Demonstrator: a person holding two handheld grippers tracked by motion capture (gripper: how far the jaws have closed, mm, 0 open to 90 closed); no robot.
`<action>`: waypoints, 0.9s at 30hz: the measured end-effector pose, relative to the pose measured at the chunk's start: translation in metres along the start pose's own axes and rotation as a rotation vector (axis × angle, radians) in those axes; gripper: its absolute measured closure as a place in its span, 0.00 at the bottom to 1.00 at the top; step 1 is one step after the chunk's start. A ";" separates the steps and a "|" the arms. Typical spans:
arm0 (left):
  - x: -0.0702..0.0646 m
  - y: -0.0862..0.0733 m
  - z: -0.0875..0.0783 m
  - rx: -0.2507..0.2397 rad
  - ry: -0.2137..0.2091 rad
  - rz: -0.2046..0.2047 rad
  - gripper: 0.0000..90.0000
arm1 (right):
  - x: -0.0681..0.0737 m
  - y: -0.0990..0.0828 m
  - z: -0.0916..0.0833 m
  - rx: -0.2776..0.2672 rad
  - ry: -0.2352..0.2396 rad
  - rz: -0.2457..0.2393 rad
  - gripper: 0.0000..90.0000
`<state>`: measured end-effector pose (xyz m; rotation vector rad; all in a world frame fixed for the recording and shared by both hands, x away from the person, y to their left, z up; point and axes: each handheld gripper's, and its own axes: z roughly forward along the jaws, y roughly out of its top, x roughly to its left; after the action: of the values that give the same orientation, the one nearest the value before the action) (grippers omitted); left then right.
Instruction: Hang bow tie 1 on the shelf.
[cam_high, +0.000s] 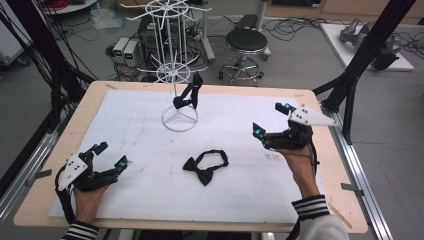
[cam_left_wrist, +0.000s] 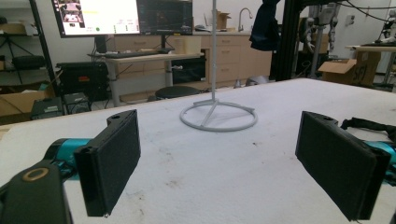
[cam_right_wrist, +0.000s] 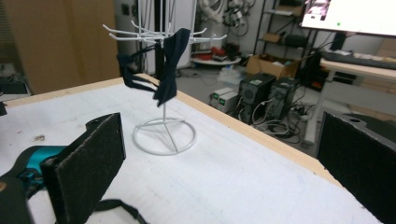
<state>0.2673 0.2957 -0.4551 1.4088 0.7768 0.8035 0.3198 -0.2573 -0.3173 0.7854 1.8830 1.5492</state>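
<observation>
Judging from how things lie, about half of the work of hanging bow ties on the white wire rack (cam_high: 178, 60) appears to be done. One dark bow tie (cam_high: 188, 93) is already draped from a lower arm of the rack, dangling just above the rack's ring base, as is also seen in the right gripper view (cam_right_wrist: 167, 70). A second black bow tie (cam_high: 205, 167) is left flat on the white-covered worktop (cam_high: 135, 150), in front of the rack's base and well apart from it, with its strap curled in a loop behind the bow. It is touched by neither gripper. The left gripper (cam_high: 110, 156) is held low over the worktop, well to the left of the rack and nearer the person, with its jaws spread wide and nothing between them, as the left gripper view confirms (cam_left_wrist: 219, 163). The right gripper (cam_high: 270, 120) is held to the right of the rack's base, likewise spread and empty (cam_right_wrist: 224, 172). What is judged to remain is the picking up of the lying bow tie and its hanging on a free arm of the rack.
</observation>
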 end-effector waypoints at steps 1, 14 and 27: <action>0.000 0.000 0.000 0.000 0.000 0.000 0.16 | 0.003 -0.006 -0.005 -0.013 -0.007 0.006 0.01; 0.002 0.000 0.000 0.001 -0.009 -0.010 0.16 | 0.029 -0.076 -0.033 -0.031 -0.092 0.001 0.01; 0.005 0.006 -0.004 -0.004 0.000 0.012 0.16 | 0.026 -0.096 -0.042 -0.061 -0.125 0.030 0.01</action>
<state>0.2667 0.3023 -0.4493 1.4113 0.7668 0.8136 0.2634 -0.2801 -0.4061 0.8666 1.7338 1.5313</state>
